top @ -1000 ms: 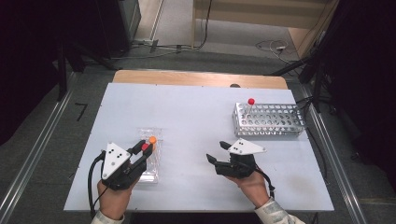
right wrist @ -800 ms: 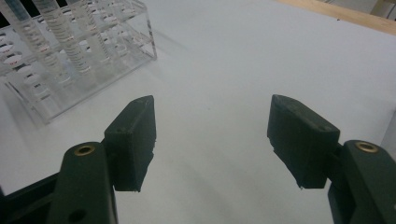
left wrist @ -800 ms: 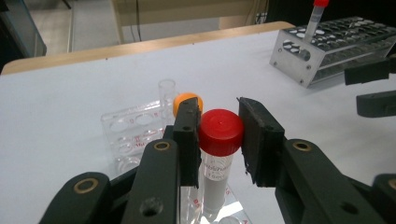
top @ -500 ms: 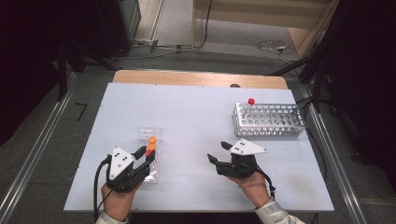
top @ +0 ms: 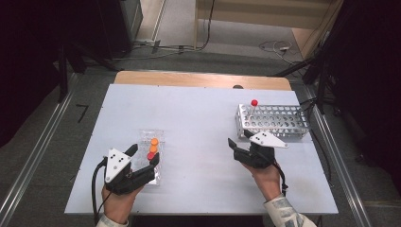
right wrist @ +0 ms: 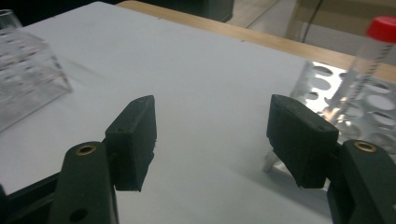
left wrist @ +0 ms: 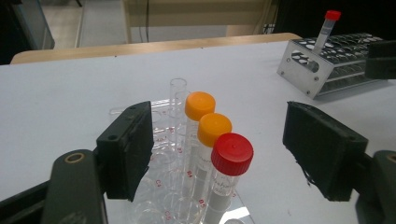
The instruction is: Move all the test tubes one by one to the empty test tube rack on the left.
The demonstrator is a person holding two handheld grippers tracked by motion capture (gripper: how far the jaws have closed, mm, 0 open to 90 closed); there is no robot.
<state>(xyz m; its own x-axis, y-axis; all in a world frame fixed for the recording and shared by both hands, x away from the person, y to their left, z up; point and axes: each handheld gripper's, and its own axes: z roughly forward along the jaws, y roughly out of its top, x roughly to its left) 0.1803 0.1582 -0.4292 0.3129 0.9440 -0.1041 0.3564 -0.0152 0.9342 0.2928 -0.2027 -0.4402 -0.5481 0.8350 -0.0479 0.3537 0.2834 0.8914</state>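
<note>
A clear plastic rack (top: 152,142) (left wrist: 156,140) holds two orange-capped tubes (top: 153,144) (left wrist: 200,106) and a red-capped tube (top: 150,155) (left wrist: 232,154), all upright in one row. My left gripper (top: 144,153) (left wrist: 219,112) straddles the red-capped tube. Its jaws have just been opening, and its pads (left wrist: 133,140) stand clear of the tube on both sides. My right gripper (top: 239,139) (right wrist: 212,114) hovers open and empty just in front of the metal rack (top: 274,120) (right wrist: 327,79). One red-capped tube (top: 254,102) (right wrist: 376,46) leans in that rack's near-left corner.
An uncapped clear tube (left wrist: 178,91) stands behind the orange caps in the plastic rack. The white tabletop (top: 198,118) spreads between the two racks. A wooden strip (top: 198,78) runs along its far edge. Metal rails (top: 331,146) flank the table.
The left jaws have opened and let go of the red-capped tube, which now stands in the clear rack. The right hand has shifted right, closer to the metal rack.
</note>
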